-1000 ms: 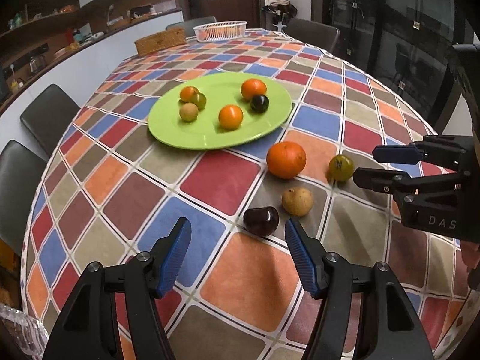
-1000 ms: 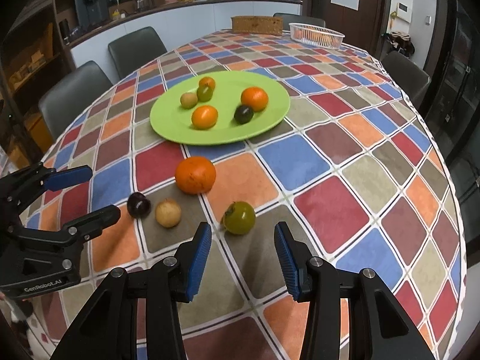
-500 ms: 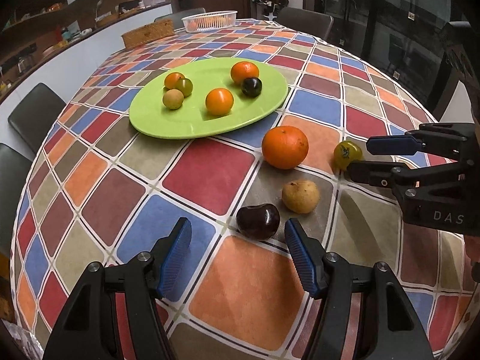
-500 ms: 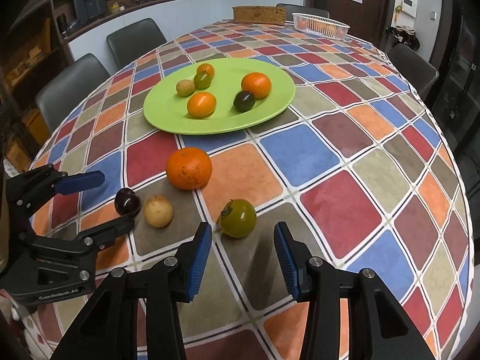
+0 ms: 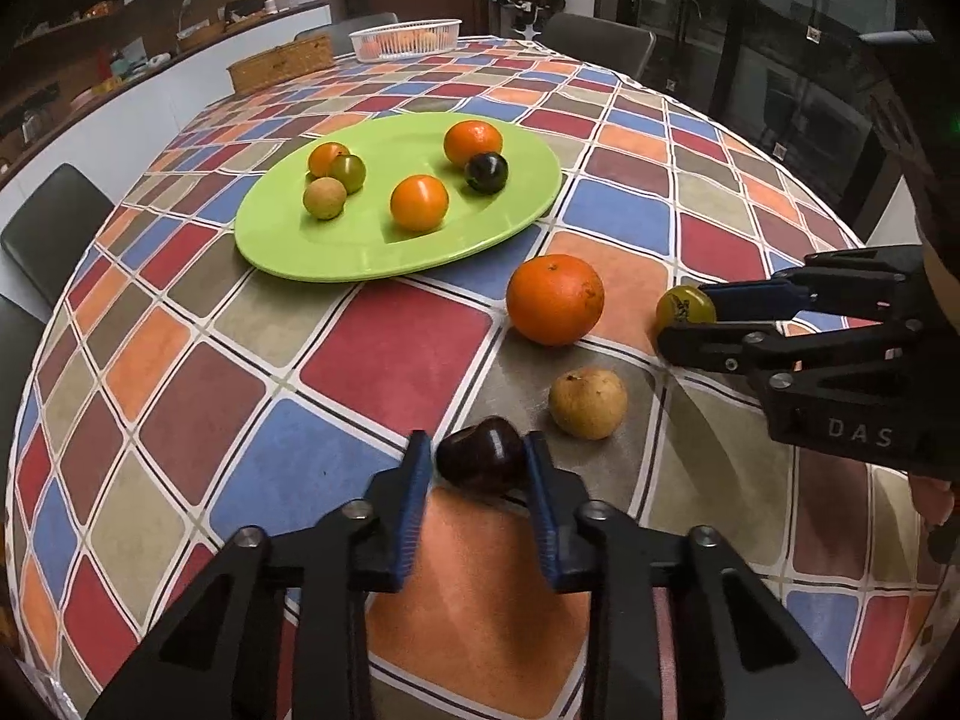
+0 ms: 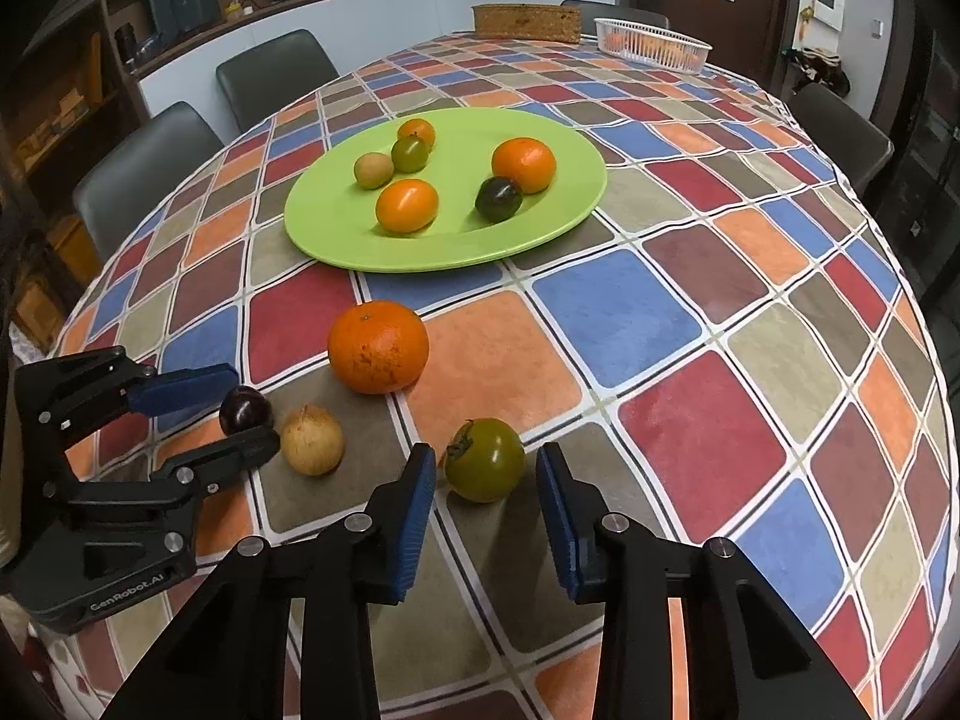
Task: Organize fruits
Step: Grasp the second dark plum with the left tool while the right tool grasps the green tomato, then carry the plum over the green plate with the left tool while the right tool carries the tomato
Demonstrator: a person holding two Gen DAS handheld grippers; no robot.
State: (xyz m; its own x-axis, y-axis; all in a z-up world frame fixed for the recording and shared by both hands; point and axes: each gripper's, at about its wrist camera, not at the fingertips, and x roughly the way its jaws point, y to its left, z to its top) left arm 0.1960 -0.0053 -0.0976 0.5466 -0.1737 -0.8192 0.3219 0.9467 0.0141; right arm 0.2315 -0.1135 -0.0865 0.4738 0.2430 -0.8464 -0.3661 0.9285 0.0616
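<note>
A green plate (image 5: 360,252) (image 6: 540,228) holds several small fruits. On the tablecloth lie a large orange (image 5: 555,299) (image 6: 379,346), a tan round fruit (image 5: 588,402) (image 6: 312,440), a dark plum (image 5: 479,461) (image 6: 245,410) and a green persimmon (image 5: 684,307) (image 6: 485,459). My left gripper (image 5: 480,468) (image 6: 240,411) has closed in around the plum, pads touching its sides. My right gripper (image 6: 486,468) (image 5: 675,315) is open around the persimmon, with gaps on both sides.
A white basket (image 5: 405,42) (image 6: 651,43) and a wicker box (image 5: 279,63) (image 6: 527,23) stand at the table's far end. Dark chairs (image 6: 273,81) ring the table. The table edge curves close on the right in the left wrist view.
Both grippers moved forward and down to their fruits. The left jaws narrowed onto the plum; the right jaws now straddle the persimmon, still wide.
</note>
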